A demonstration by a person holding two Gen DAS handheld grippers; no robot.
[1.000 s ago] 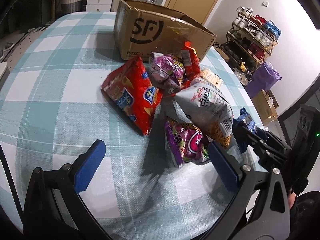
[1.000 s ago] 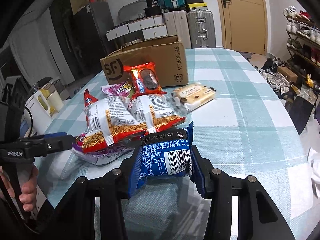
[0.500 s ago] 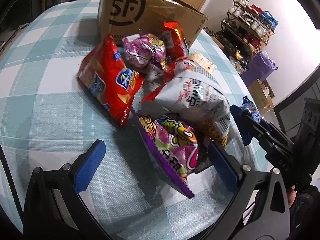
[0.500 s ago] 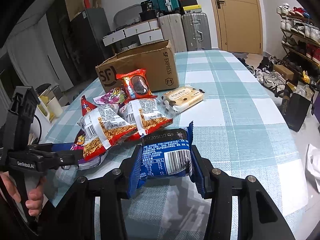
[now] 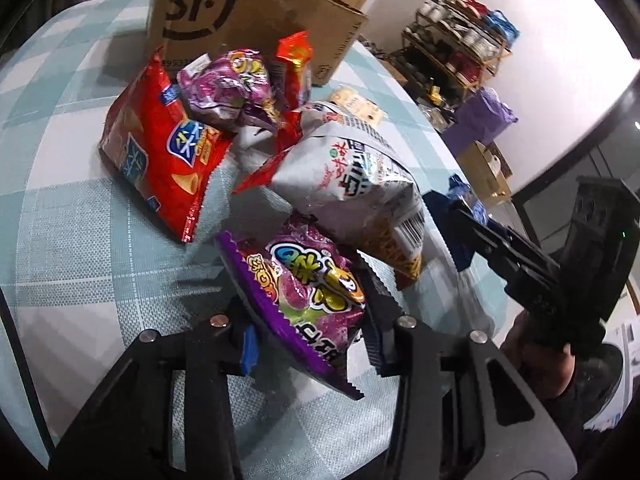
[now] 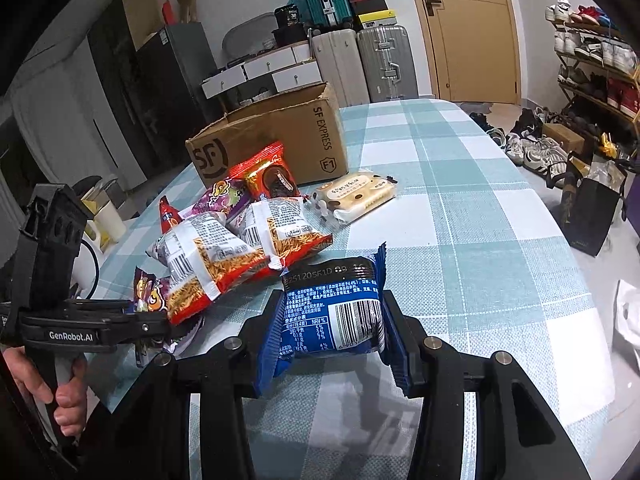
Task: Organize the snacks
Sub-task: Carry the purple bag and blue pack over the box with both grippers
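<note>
left wrist: left gripper (image 5: 308,344) fingers closing on purple bag (image 5: 308,292); right gripper (image 6: 332,340) clamps blue packet (image 6: 332,312).

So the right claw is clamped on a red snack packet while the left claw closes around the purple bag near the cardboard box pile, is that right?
Not quite. The packet in the right claw is blue, not red, as the right wrist view shows. The rest holds: the left claw is closing around the purple bag, in front of the snack pile by the cardboard box.
</note>
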